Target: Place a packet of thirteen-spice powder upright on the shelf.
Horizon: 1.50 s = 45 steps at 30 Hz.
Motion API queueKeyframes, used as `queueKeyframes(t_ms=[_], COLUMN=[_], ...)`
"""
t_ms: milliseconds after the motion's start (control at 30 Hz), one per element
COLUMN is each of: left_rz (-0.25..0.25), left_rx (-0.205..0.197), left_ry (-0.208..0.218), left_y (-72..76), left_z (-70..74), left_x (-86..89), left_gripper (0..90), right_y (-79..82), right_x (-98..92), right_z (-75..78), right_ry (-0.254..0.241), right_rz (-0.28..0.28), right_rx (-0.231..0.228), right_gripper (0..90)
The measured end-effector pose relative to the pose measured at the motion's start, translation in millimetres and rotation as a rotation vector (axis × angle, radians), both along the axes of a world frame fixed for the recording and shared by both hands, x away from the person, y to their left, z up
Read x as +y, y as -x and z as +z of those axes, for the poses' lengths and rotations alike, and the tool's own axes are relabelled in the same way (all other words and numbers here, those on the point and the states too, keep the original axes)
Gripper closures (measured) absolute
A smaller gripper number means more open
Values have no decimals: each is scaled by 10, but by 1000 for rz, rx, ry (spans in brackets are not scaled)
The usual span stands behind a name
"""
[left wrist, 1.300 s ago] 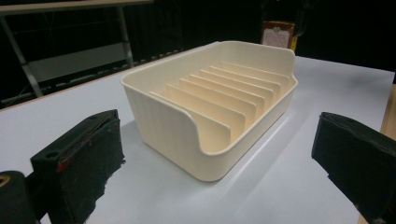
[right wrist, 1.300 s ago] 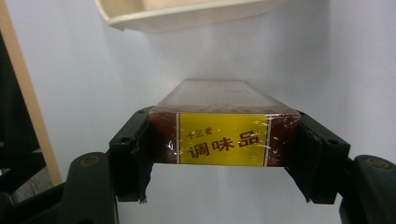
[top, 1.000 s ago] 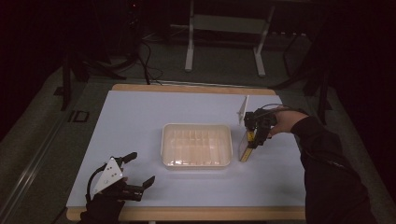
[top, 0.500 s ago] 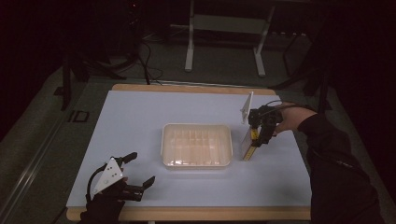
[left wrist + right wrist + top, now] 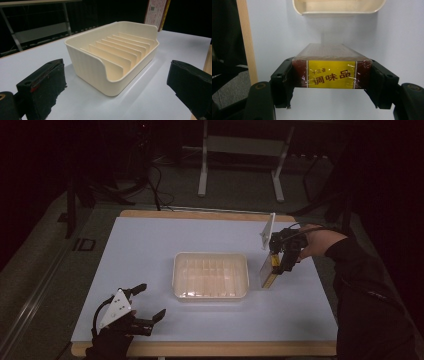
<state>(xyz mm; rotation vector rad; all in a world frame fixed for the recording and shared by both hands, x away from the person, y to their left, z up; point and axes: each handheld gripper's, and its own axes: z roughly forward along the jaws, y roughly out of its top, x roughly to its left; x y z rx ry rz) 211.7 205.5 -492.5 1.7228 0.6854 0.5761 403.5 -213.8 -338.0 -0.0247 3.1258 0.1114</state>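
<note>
A cream plastic rack tray (image 5: 210, 275) with several upright dividers sits mid-table; its rim shows close in the left gripper view (image 5: 110, 53) and at the top of the right gripper view (image 5: 339, 7). My right gripper (image 5: 278, 265) is shut on a flat box (image 5: 269, 272) wrapped in film, with a yellow label and dark red ends (image 5: 332, 73), and holds it hanging on end just right of the tray. Both pads press the box's sides. My left gripper (image 5: 145, 302) rests near the table's front left corner, jaws wide apart and empty, pointing at the tray.
The white table top (image 5: 150, 245) has a wooden edge (image 5: 200, 349). A metal stand (image 5: 240, 155) is on the dark floor behind the table. The box's upper end (image 5: 156, 12) shows beyond the tray in the left gripper view.
My right gripper has risen with the box and drifted slightly right. The left gripper has not moved.
</note>
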Motion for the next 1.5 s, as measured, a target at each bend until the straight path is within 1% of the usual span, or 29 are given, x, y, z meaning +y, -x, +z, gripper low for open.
queueKeyframes(t_ms=[133,367,433,467,500,533,567,667,767,900,967,1100,1233,1500], left_rz=[-2,-4,-4,-5,-5,-6,-6,-4,-6,-7,-8,-12,-16,-27], left_rx=[1,1,1,1,1,1,1,1,2,2,1,1,2,6], left_ry=[-3,-1,-2,-2,-2,0,0,1,-1,-1,2,3,-3,-7], left_y=[1,1,1,1,1,1,1,-3,-4,-1,-2,-3,-4,-3], left_z=[1,0,0,0,0,0,0,0,-1,0,-1,-3,-5,-12], left_x=[2,1,1,0,0,-1,-1,1,-2,0,0,-1,-3,-19], left_gripper=[21,21,21,21,21,21,21,21,21,21,22,21,21,21], right_y=[13,41,48,42,32,29,26,33,44,47,51,66,76,78], right_x=[14,19,16,10,4,1,0,15,41,79,101,138,178,276], right_z=[57,219,262,281,301,316,335,366,388,404,410,424,435,411], right_ry=[-3,-37,-47,-65,-84,-91,-99,-114,-125,-129,-134,-146,-170,-179], right_rz=[11,10,3,12,5,-1,7,16,23,6,6,19,40,52], right_rx=[-11,-31,-31,-29,-21,-21,-30,-29,-27,-17,-12,-10,-7,-7], right_gripper=[318,318,318,318,319,318,319,319,319,319,319,319,319,319])
